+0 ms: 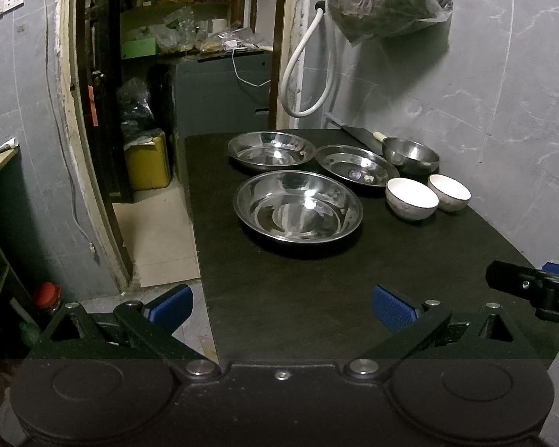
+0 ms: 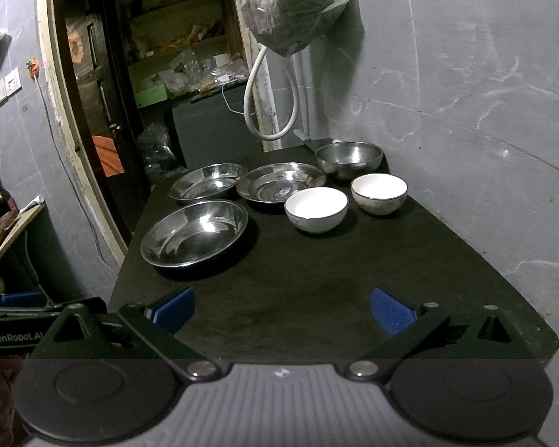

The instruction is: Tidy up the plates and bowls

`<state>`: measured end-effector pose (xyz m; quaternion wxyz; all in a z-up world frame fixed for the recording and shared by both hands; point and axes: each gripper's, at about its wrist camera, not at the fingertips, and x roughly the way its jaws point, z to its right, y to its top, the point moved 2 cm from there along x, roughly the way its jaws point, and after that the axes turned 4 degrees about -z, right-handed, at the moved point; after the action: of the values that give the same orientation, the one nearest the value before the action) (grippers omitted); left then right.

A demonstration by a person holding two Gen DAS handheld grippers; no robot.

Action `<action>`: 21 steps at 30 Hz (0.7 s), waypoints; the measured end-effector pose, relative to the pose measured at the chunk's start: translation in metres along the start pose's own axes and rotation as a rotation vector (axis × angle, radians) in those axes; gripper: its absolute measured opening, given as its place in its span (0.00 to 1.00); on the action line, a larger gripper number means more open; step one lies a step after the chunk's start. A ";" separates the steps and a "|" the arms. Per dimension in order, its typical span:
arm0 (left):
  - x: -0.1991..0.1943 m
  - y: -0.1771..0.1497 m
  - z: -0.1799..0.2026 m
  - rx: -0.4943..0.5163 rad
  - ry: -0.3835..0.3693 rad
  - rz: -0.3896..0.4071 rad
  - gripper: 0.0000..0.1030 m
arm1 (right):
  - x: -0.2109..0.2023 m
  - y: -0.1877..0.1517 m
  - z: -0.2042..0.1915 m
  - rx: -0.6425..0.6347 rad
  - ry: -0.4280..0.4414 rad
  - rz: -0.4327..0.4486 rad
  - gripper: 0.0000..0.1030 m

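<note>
Left tool and right tool gape wide, empty, above the black worktop bearing shiny steel plates and white ceramic bowls.

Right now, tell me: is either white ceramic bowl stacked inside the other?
No: the two white ceramic bowls sit side by side on the dark table.

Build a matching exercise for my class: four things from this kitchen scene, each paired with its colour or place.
Things:
1. steel bowl
2. canister
3. hose
4. plastic bag

Descriptions:
A. yellow, on the floor by the doorway
B. hanging high on the wall
C. white, looped beside the door frame
D. at the table's far corner

Pairs: 1-D, 2-A, 3-C, 4-B
</note>
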<state>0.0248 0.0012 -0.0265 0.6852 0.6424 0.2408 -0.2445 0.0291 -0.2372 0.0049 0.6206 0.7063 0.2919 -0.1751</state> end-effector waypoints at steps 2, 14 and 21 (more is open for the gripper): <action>0.002 0.001 -0.002 -0.001 0.000 -0.004 0.99 | 0.001 0.000 0.000 0.000 0.000 -0.002 1.00; 0.010 0.009 0.001 -0.002 0.012 -0.036 0.99 | 0.011 0.006 0.001 -0.004 0.005 -0.025 1.00; 0.022 0.013 0.010 -0.001 0.013 -0.064 0.99 | 0.021 0.009 0.011 0.002 0.013 -0.050 1.00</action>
<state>0.0499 -0.0091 -0.0299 0.6757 0.6358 0.2656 -0.2621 0.0523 -0.2442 -0.0033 0.6134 0.7006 0.3134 -0.1861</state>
